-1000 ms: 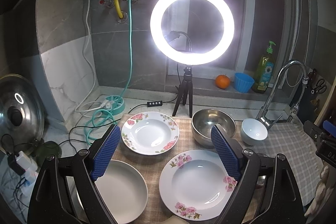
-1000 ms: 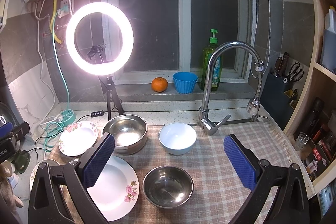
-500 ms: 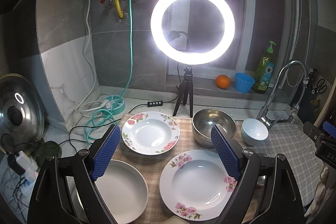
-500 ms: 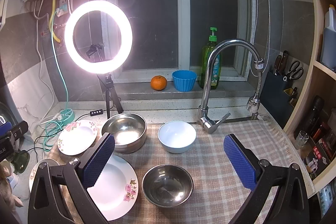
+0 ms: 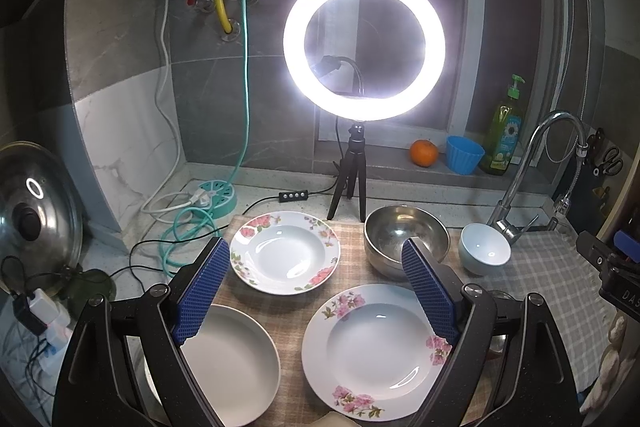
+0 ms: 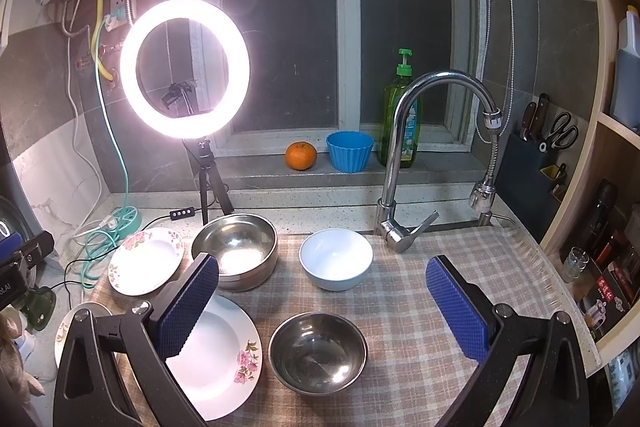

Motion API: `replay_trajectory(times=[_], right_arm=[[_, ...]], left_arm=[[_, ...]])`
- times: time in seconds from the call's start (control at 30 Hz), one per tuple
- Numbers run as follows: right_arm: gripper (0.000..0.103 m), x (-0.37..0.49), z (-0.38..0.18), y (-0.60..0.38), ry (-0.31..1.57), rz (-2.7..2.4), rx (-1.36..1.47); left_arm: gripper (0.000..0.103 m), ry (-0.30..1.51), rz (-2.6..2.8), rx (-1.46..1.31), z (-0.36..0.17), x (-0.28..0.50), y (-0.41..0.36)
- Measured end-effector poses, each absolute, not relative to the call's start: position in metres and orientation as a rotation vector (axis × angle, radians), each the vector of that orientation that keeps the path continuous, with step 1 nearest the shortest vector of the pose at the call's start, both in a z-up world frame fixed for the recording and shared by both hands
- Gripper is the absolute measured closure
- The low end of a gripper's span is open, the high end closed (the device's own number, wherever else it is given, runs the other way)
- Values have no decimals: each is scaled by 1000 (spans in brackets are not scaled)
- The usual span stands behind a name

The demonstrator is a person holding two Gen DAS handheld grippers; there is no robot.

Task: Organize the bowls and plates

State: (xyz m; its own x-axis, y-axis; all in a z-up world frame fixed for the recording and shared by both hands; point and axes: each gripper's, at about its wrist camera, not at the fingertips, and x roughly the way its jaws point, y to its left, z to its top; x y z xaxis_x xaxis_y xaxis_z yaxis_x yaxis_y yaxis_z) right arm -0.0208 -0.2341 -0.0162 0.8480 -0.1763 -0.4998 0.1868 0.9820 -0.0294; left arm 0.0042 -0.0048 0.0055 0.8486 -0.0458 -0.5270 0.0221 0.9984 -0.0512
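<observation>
On the checked cloth lie a far floral plate, a near floral plate and a plain white plate at the left. A large steel bowl, a white bowl and a small steel bowl stand further right. My left gripper is open and empty above the plates. My right gripper is open and empty above the small steel bowl.
A ring light on a tripod stands behind the plates, with cables and a teal power hub to its left. A tap rises at the back right. An orange, blue cup and soap bottle sit on the sill. A pot lid leans at the left.
Both views have shifted only slightly; the right gripper has drifted a little, the scene sliding left and down. Nothing was taken hold of or moved.
</observation>
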Motion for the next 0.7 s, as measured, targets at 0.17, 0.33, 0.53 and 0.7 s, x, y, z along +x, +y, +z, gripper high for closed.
replay_trajectory(times=[0.17,0.33,0.53,0.7], right_arm=[[1,-21,-18,-236,527,-190,22],[1,-20,-18,-235,529,-192,23],[1,-18,-22,-235,539,-193,22],[1,-12,-25,-234,553,-188,21]], left_arm=[[15,556,-36,-44,5,4,-5],[15,558,-36,-45,5,4,-5],[15,566,-39,-44,2,7,-7],[15,573,-39,-43,-1,9,-5]])
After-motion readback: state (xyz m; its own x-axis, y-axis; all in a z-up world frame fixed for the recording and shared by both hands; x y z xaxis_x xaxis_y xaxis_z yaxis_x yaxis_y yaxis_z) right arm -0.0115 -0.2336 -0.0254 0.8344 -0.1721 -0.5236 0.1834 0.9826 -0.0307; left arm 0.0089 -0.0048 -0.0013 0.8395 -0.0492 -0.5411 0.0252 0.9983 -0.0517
